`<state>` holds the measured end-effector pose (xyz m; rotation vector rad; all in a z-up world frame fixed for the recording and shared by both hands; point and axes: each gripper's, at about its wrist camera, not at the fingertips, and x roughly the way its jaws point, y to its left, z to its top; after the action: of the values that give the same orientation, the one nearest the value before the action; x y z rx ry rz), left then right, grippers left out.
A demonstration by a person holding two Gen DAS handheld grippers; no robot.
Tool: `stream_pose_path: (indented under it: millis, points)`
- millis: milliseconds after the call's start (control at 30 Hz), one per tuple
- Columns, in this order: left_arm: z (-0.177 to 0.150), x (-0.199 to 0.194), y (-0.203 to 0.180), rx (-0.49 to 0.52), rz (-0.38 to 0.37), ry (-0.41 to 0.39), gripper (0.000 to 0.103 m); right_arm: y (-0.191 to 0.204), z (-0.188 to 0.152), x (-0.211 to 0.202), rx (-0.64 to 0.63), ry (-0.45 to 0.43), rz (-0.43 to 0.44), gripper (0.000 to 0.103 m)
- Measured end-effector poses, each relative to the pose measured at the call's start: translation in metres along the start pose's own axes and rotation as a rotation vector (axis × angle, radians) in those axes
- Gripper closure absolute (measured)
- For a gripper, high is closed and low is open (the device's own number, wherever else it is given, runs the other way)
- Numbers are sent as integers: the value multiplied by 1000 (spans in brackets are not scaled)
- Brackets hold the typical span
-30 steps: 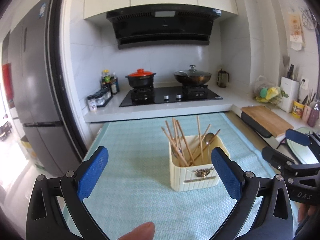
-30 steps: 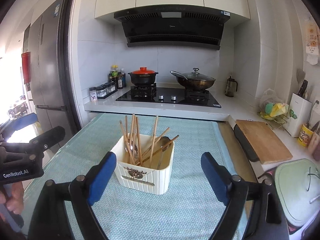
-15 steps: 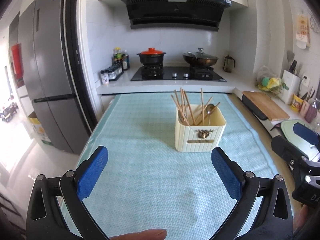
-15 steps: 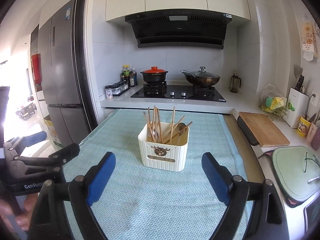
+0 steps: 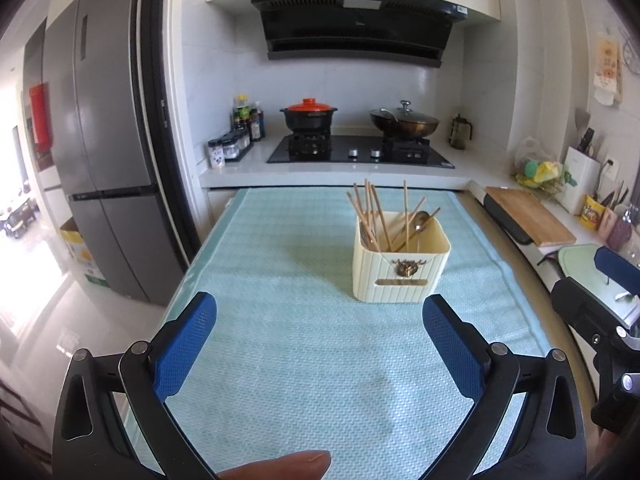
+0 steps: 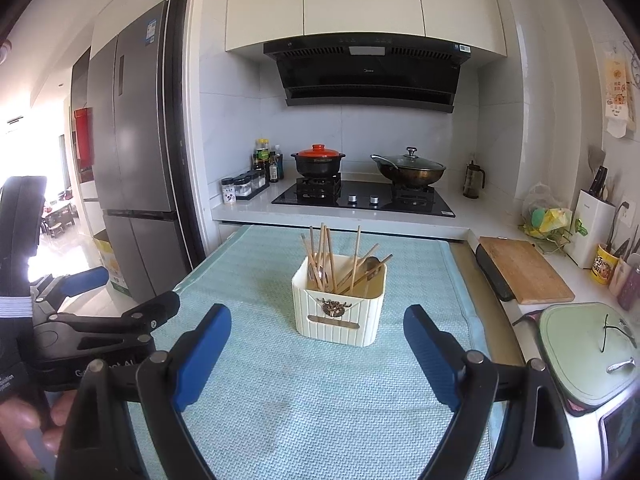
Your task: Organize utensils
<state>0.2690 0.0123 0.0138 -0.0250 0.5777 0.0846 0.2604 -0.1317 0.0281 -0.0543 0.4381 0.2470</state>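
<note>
Both the left gripper (image 5: pixel 318 342) and the right gripper (image 6: pixel 318 354) are held wide apart, nothing gripped. Ahead of them, apart, the utensil holder (image 5: pixel 401 268) with chopsticks (image 5: pixel 374 216) is seen on the mat-covered surface (image 5: pixel 280 360). Only the right view shows glasses (image 6: pixel 618 330).

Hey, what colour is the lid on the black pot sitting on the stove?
Orange-red lid, on the black pot; clearest in the right wrist view.

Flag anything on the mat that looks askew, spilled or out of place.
Nothing is spilled. The chopsticks and a spoon stand jumbled in the cream holder, leaning at crossing angles rather than sorted. The holder sits upright on the teal mat.
</note>
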Motion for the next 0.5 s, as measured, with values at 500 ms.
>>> stream_pose_path:
  millis: [500]
  points:
    - [-2,2,-2,0,-5,13,0,3,0,-1,-14,7,3,13]
